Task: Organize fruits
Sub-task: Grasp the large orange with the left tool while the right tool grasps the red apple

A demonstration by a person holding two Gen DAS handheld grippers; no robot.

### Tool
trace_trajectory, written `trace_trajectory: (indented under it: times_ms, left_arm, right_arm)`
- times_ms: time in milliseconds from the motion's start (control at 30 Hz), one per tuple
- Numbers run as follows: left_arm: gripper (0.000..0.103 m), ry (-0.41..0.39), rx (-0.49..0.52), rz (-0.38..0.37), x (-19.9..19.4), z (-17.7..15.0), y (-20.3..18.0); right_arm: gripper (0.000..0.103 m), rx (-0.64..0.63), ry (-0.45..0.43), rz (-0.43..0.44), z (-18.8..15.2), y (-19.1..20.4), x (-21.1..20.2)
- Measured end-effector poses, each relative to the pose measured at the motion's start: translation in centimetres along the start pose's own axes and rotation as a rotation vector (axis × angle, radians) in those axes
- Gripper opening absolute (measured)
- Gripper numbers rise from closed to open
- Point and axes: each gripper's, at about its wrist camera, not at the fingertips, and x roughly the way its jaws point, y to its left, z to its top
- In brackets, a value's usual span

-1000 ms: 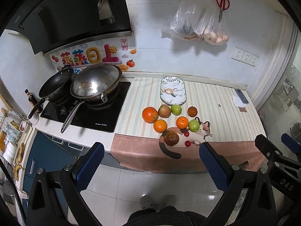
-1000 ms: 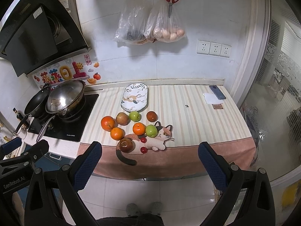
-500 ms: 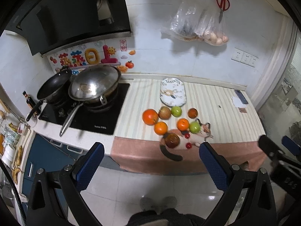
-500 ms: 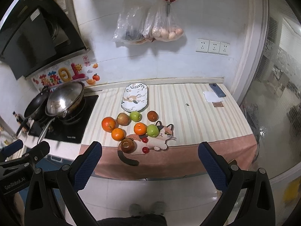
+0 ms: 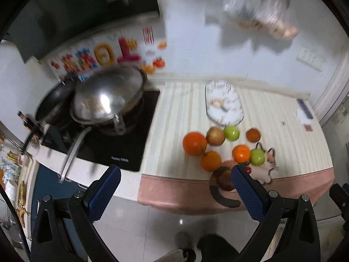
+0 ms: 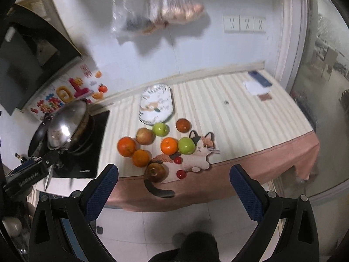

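Both views now closer to the counter than a second ago and motion-blurred, so approach under way, nothing grasped yet. Left gripper spread wide, empty, lower centre of its frame, hovering above floor ahead of the counter edge; right gripper likewise wide apart and empty, lower centre. Fruit cluster sits mid-frame in both views on the striped counter, unchanged in layout: large orange at left, small orange touching below it, reddish apple, green apple just below the plate, dark orange fruit to the right, orange touching a second green apple, brown fruit and two small red fruits on the cat mat. Plate empty, upper centre of cluster, likely the target. In left view, brown fruit partly hidden behind the right blue pad. Task barely started, no fruit moved; next likely a reach toward the nearest fruit. Wok on stove at left, irrelevant.
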Motion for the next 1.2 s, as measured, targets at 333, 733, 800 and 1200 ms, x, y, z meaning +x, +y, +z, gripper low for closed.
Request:
trace_trajectory:
  times_ms: [333,733,800,1200]
  left_arm:
    - [0.103,0.298,-0.08,-0.03,15.3,4.9,-1.1]
    - [0.102,0.657,-0.431,-0.129,31.4,5.1,-0.4]
    - [0.094,0.686,-0.477,-0.159,32.5,4.4,-0.5]
    - [0.077,0.59,-0.396,-0.131,31.9,4.6,-1.1]
  right_arm:
    - [0.103,0.009,0.212,0.04,5.4,-1.2,17.5]
    - [0.102,-0.012,0.485,0.123,10.1,-1.4,33.6]
    - [0.102,-0.025,0.506,0.123,10.5,-1.0,34.9]
    - [0.101,-0.311,0.581,0.238,11.9,9.2,37.9]
